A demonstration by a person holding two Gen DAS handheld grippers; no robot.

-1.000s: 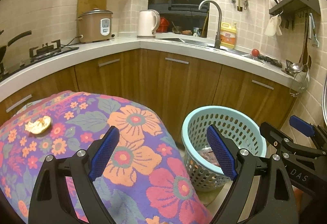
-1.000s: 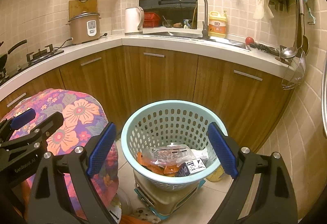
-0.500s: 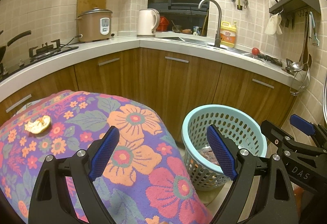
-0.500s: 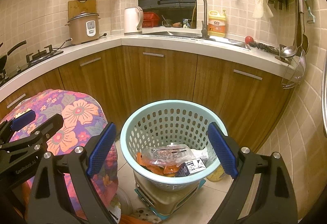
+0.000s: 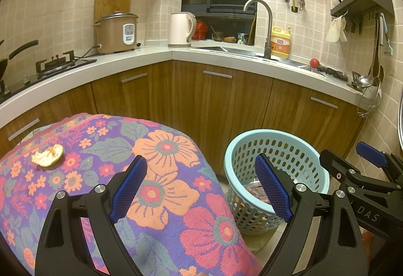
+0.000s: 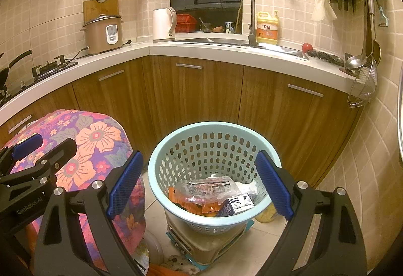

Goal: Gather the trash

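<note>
A piece of orange peel lies on the flowered cloth at the far left of the left wrist view. A light blue perforated basket stands on the floor and holds plastic wrappers and a small carton; it also shows in the left wrist view. My left gripper is open and empty above the cloth, to the right of the peel. My right gripper is open and empty, hovering over the basket.
Wooden cabinets under a white counter curve behind the basket. A rice cooker, kettle, sink tap and detergent bottle stand on the counter. A tiled wall closes the right side.
</note>
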